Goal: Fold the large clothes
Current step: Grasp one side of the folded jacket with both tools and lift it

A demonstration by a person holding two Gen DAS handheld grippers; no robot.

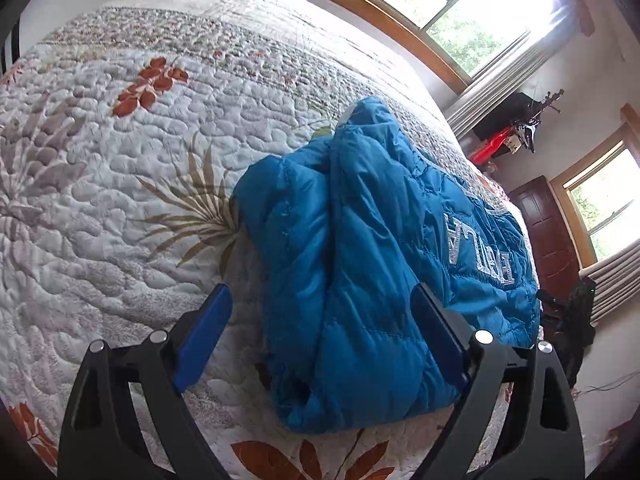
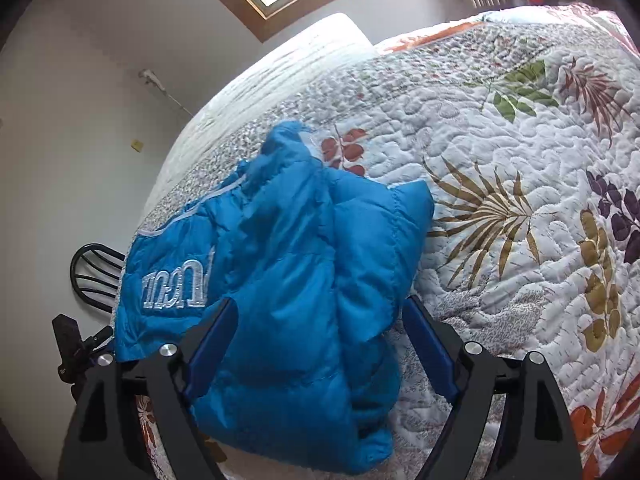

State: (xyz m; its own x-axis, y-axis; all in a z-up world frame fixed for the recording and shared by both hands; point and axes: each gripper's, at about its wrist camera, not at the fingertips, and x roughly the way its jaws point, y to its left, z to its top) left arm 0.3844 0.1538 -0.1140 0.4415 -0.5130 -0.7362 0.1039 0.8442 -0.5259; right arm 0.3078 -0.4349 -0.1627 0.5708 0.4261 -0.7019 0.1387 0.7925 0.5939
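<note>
A blue puffy jacket (image 1: 380,240) with white embroidered lettering lies bunched in a folded heap on the floral quilt (image 1: 120,200) of a bed. My left gripper (image 1: 320,332) hangs open above its near end: one blue pad is over bare quilt, the other over the jacket, and neither presses on it. In the right wrist view the same jacket (image 2: 288,260) lies on the quilt (image 2: 500,160) near the bed's edge. My right gripper (image 2: 322,344) is open too, its pads standing wide on either side of the jacket's near part without gripping it.
The bed's edge (image 1: 516,208) runs just beyond the jacket. Past it are windows (image 1: 460,4), a dark wooden door (image 1: 548,232) and a dark heap on the floor (image 1: 572,320). A black chair (image 2: 96,276) stands by the wall beside the bed.
</note>
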